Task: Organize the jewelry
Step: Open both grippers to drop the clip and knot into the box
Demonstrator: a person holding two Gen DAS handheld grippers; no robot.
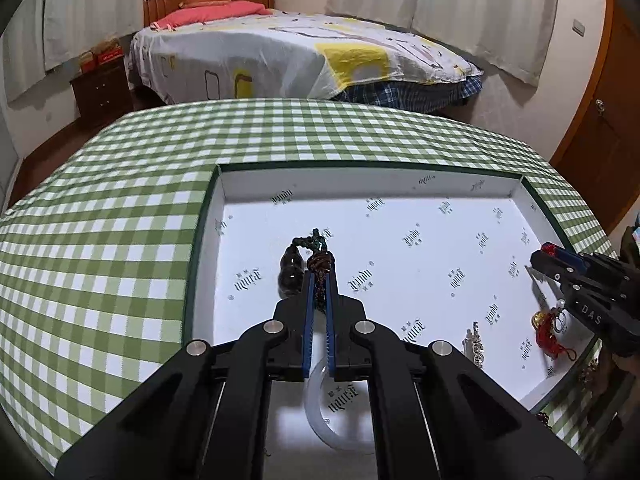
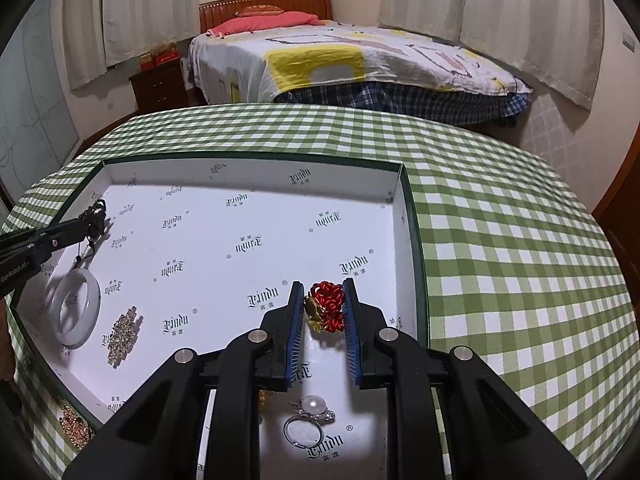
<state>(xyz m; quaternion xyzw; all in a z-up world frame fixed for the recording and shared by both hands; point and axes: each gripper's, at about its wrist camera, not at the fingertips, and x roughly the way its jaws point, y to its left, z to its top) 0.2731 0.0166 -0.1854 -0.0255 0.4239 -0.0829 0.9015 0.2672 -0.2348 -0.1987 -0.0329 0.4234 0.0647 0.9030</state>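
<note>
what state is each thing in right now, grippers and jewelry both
left gripper: shut on the dark gourd pendant's cord, over the box
dark gourd pendant: held by its cord
right gripper: open, fingers either side of the red knot charm
red knot charm: between the fingers, no clear grip
white bangle: flat in the box
pearl ring: lying in the box
box: open, no lid

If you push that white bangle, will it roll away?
Probably not: the bangle lies flat in the tray, so a push would likely slide it. It looks smooth and rigid, maybe slippery to pinch and breakable if dropped.
</note>
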